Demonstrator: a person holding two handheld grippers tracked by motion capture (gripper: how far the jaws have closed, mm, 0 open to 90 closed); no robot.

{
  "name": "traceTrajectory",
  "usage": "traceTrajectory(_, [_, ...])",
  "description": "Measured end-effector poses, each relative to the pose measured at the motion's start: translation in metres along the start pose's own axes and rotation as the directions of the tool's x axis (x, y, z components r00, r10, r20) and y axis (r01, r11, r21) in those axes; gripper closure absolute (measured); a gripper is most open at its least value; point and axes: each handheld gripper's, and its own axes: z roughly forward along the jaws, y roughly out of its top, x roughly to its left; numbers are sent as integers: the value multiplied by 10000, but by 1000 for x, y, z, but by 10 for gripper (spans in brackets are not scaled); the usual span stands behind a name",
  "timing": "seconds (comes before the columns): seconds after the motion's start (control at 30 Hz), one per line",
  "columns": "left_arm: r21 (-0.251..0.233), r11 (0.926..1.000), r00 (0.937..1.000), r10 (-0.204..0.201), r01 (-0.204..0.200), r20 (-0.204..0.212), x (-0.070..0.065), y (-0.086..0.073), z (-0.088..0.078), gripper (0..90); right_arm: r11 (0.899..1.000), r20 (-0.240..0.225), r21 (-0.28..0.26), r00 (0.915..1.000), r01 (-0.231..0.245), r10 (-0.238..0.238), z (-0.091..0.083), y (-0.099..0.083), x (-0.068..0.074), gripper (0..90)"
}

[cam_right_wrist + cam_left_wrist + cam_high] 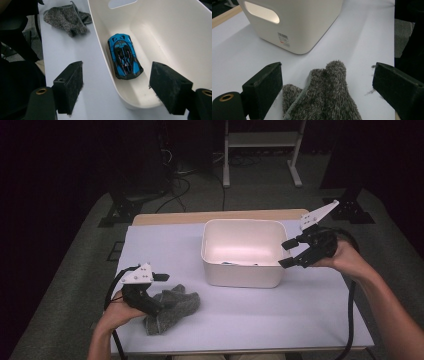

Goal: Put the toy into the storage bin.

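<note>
A grey fuzzy sock (170,307) (324,97) (67,17) lies on the white table sheet near the front left. My left gripper (159,290) (327,87) is open, its jaws standing on either side of the sock without pressing it. A white plastic bin (243,251) (312,25) (175,32) sits mid-table. A blue toy car (124,55) (230,263) lies on the bin's floor. My right gripper (288,254) (116,90) hovers open at the bin's right end, above the rim, with nothing between its jaws.
The white sheet (280,315) covers a wooden table (165,217). Black cables (350,320) trail from both grippers. Dark stands and a white frame (260,150) are on the floor beyond the table.
</note>
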Motion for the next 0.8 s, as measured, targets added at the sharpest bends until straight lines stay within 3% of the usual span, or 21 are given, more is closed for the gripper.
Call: traceTrajectory(0.8, [78, 10000, 10000, -55, 55, -43, 0, -1, 0, 81, 9952, 414, -535, 9956, -814, 836, -14, -67, 3, 227])
